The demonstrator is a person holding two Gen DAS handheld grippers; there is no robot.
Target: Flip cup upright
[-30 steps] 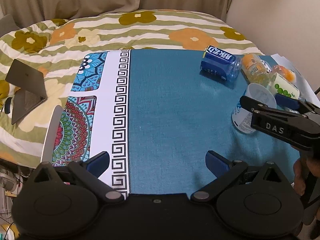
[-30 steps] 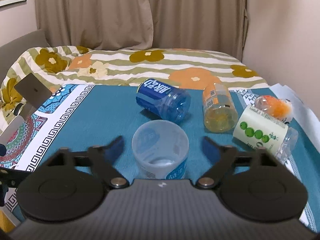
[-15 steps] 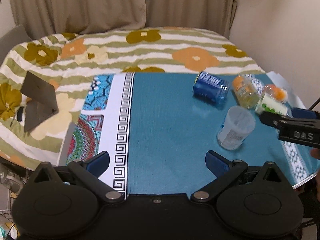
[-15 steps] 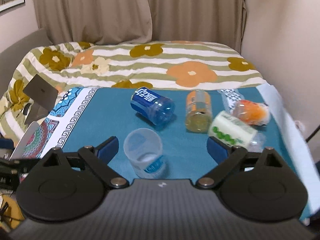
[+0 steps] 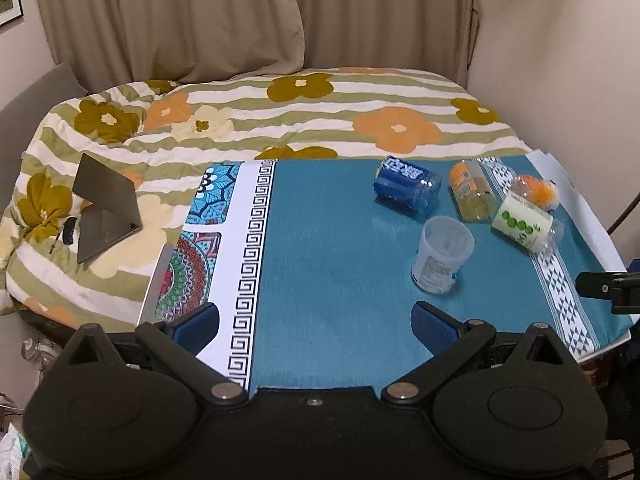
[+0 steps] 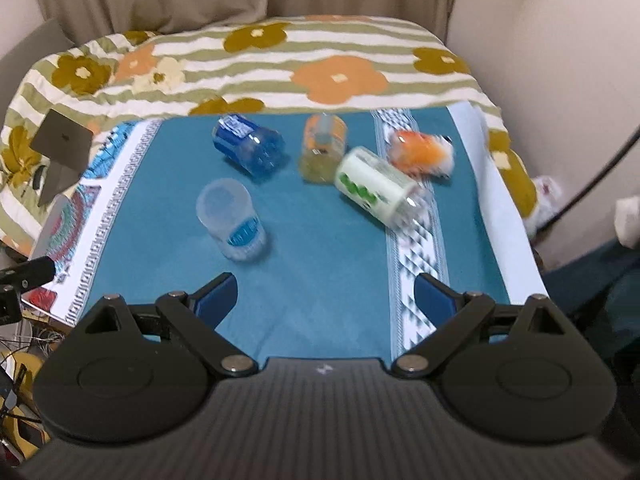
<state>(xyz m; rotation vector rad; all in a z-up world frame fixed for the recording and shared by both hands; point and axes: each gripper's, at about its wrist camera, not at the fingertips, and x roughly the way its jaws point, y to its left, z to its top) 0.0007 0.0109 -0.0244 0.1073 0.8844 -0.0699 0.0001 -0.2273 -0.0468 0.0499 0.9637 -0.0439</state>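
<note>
A clear plastic cup (image 5: 442,254) stands upright on the teal cloth (image 5: 328,248), mouth up; it also shows in the right wrist view (image 6: 230,218). My left gripper (image 5: 316,322) is open and empty, well back from the cup near the table's front edge. My right gripper (image 6: 326,294) is open and empty, pulled back and to the right of the cup. Part of the right gripper shows at the right edge of the left wrist view (image 5: 608,288).
Behind the cup lie a blue cup (image 5: 406,186), an orange-labelled cup (image 5: 472,190), a white cup with green dots (image 5: 524,222) and an orange one (image 5: 536,192), all on their sides. A floral duvet (image 5: 280,116) and a laptop (image 5: 106,208) lie beyond and left.
Both grippers have drawn back and up from the table. The right gripper, which had the cup between its open fingers, has left it standing alone on the cloth.
</note>
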